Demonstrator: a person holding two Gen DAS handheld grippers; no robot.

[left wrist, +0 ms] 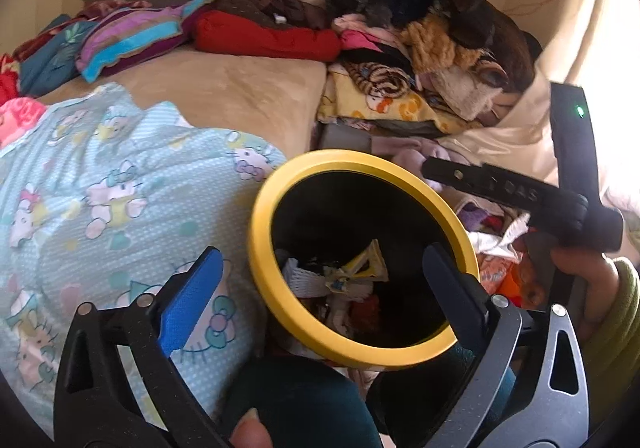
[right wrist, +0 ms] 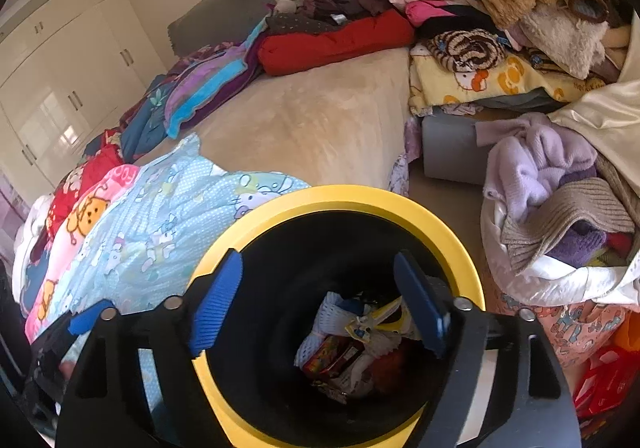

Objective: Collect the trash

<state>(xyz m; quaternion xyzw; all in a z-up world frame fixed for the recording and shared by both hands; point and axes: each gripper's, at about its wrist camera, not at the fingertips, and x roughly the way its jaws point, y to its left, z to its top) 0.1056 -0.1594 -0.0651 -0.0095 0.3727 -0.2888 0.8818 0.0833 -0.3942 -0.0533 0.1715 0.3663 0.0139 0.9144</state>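
A black bin with a yellow rim (left wrist: 260, 248) (right wrist: 360, 196) stands against the bed's edge. Inside lies trash (left wrist: 352, 272) (right wrist: 360, 332): a white mesh sleeve, a yellow-and-white wrapper and red packets. My left gripper (left wrist: 320, 260) is open and holds nothing; its blue-padded left finger is over the quilt and its right finger over the bin's mouth. My right gripper (right wrist: 318, 268) is open too, hanging empty just above the bin opening with the trash visible between its fingers. A hand in a green sleeve (left wrist: 580, 276) holds the right gripper's body at the bin's right.
A light-blue cartoon quilt (left wrist: 120, 188) (right wrist: 160, 224) lies left of the bin on a beige bed (left wrist: 240, 88). Heaped clothes (left wrist: 400, 28) (right wrist: 460, 8) fill the far right. A white bag of knitwear (right wrist: 560, 232) sits right of the bin. White wardrobes (right wrist: 60, 68) line the left wall.
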